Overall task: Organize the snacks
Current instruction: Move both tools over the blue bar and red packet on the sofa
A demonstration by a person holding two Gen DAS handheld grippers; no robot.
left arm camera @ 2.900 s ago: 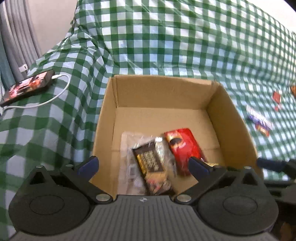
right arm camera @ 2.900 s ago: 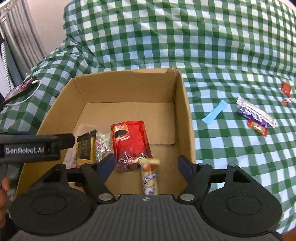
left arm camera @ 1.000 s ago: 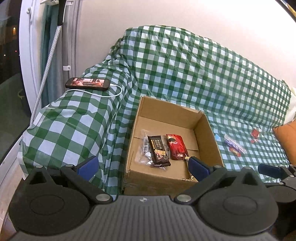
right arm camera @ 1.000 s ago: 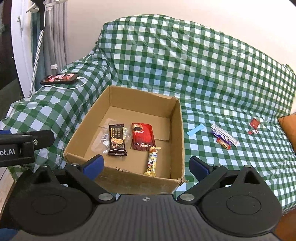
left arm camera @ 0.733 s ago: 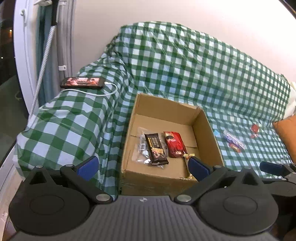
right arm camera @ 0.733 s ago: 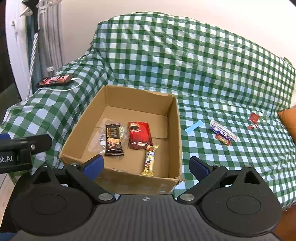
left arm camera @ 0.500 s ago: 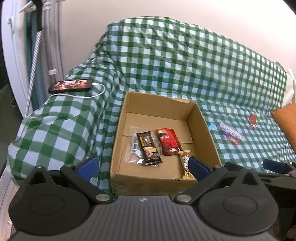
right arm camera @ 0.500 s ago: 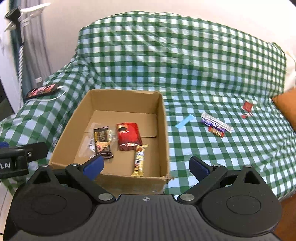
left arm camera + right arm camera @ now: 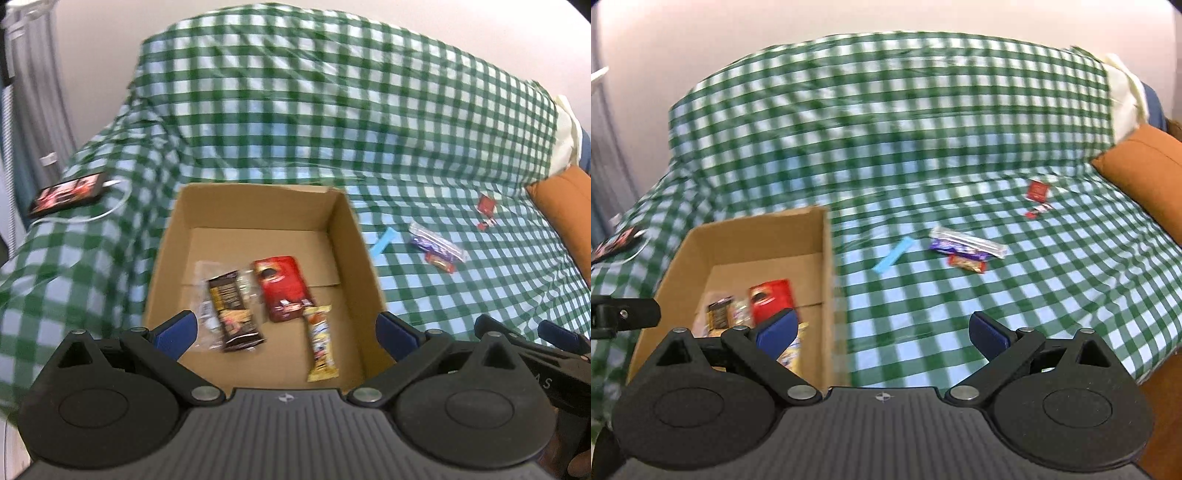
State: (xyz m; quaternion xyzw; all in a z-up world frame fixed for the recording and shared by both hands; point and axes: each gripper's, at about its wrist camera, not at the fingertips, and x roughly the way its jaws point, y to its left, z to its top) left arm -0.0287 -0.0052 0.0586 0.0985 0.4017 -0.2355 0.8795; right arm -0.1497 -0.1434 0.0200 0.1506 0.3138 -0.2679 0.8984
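- L gripper (image 9: 284, 334): jaws spread wide, nothing between them; held above near edge of cardboard box (image 9: 343, 229), looking down into it.
- R gripper (image 9: 882, 334): jaws also spread, empty; aimed at checked cover (image 9: 923, 314) just right of box (image 9: 753, 236). Frame motion-blurred.
- Box sits on green/white checked cover, open top.
- Inside box, L to R: clear wrapper (image 9: 203, 273) under dark choc bar (image 9: 232, 312); red pouch (image 9: 284, 288) beside it; yellow bar (image 9: 320, 343) nearest front, its top end touching pouch corner.
- Loose on cover, right of box: blue strip (image 9: 893, 254) closest; then silver/purple pkt (image 9: 966, 246) w/ small red-orange candy (image 9: 967, 264) touching its near side; further back a red packet (image 9: 1037, 191) + tiny red piece (image 9: 1036, 211) just in front of it.
- Orange cushion (image 9: 1145, 173) at far right edge.
- Phone (image 9: 68, 194) w/ white cable (image 9: 107, 214) on cover, well left of box.
- R-hand tool visible lower right corner in left view, details unclear.
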